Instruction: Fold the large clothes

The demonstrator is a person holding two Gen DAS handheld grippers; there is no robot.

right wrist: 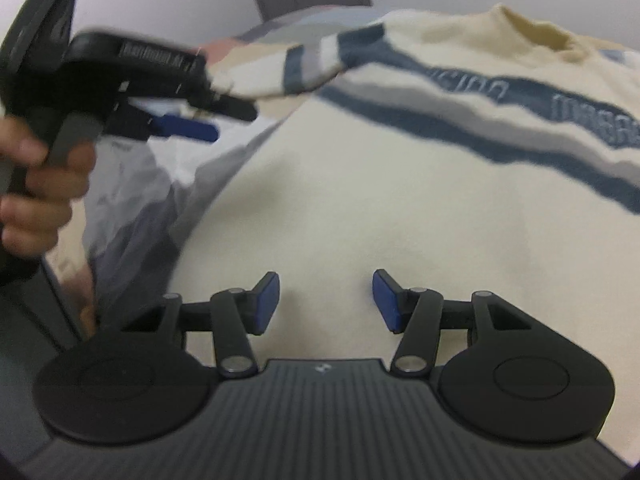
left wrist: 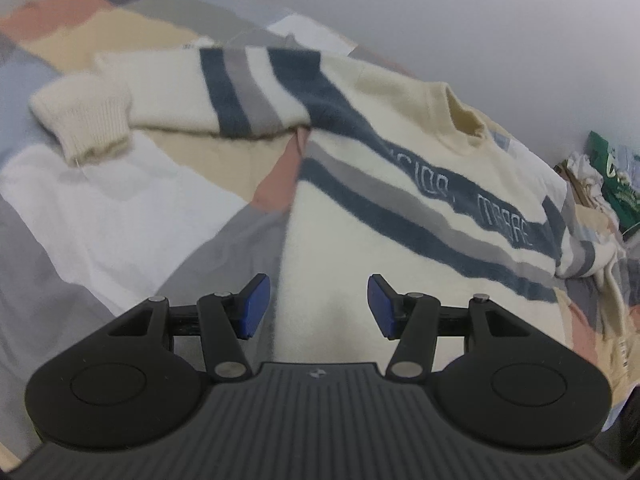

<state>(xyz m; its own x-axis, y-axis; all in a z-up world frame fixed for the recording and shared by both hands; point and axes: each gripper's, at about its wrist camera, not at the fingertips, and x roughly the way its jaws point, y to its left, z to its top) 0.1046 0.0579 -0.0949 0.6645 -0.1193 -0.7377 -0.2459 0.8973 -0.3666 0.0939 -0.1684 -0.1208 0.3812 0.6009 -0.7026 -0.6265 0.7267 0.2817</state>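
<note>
My left tongs [left wrist: 319,307] stood apart with nothing between the blue pads [left wrist: 256,306], pointing down at the lower left edge of the sweater [left wrist: 400,208]. My right tongs [right wrist: 326,304] were likewise spread and empty, hanging over the plain cream body. The sweater lay face up on the quilt [left wrist: 100,216], collar [left wrist: 460,120] toward the wall [left wrist: 480,20], one sleeve [left wrist: 192,92] stretched out to the left with its cuff [left wrist: 84,120] turned over, the other sleeve bunched at the far right edge of the bed.

The worry, as I judged it, was the bite. The knit looked thick and fluffy, so a shallow pinch could take only the top layer, or take the quilt along with the hem, and the fold would drag the bedding or come out crooked. Both pictures were smeared, so I could not tell how close the pads were to the cloth. The two tongs were also near each other; from the right camera I saw my left hand [right wrist: 36,184] and its tongs close by at the left, and they could knock together if I reached inward.

At the far right, off the bed, lay a green bag [left wrist: 612,176] and some crumpled stuff near the bunched sleeve, which could snag it. The wall ran close behind the collar, leaving little room on that side. Nothing lay on the sweater itself.
</note>
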